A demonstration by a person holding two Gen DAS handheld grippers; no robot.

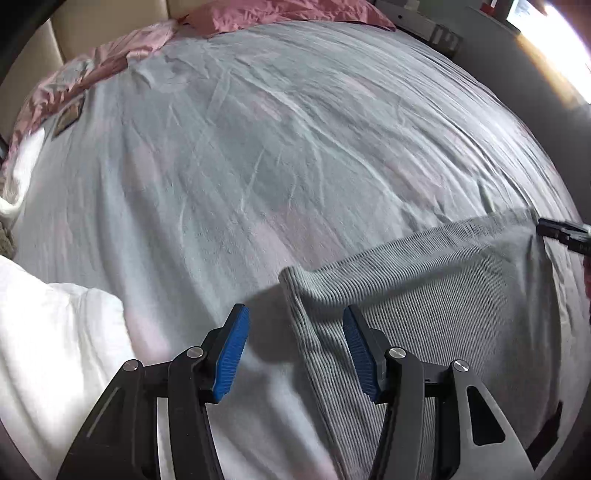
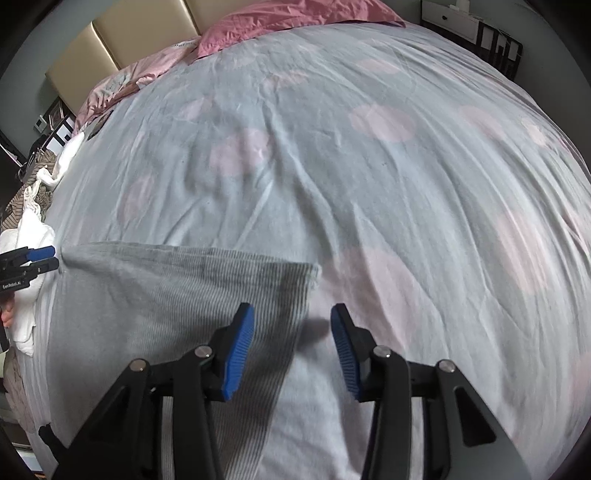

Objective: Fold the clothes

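Observation:
A grey ribbed garment (image 1: 443, 288) lies flat on the bed, also seen in the right wrist view (image 2: 166, 295). My left gripper (image 1: 295, 314) is open just behind the garment's near-left corner, and the garment's left edge runs between its blue pads (image 1: 231, 354) untouched. My right gripper (image 2: 292, 310) is open too, straddling the opposite edge below the other top corner. Each gripper shows at the far side of the other's view, the right gripper (image 1: 561, 232) and the left gripper (image 2: 51, 258), right at the garment's corners.
The bed's pale grey cover with pink dots (image 2: 369, 166) stretches ahead. Pink pillows (image 2: 295, 18) and a beige headboard (image 2: 129, 37) lie at the far end. White cloth (image 1: 55, 332) sits at the left, with a clothes pile (image 2: 29, 206) off the bed's edge. A nightstand (image 2: 450, 18) stands far right.

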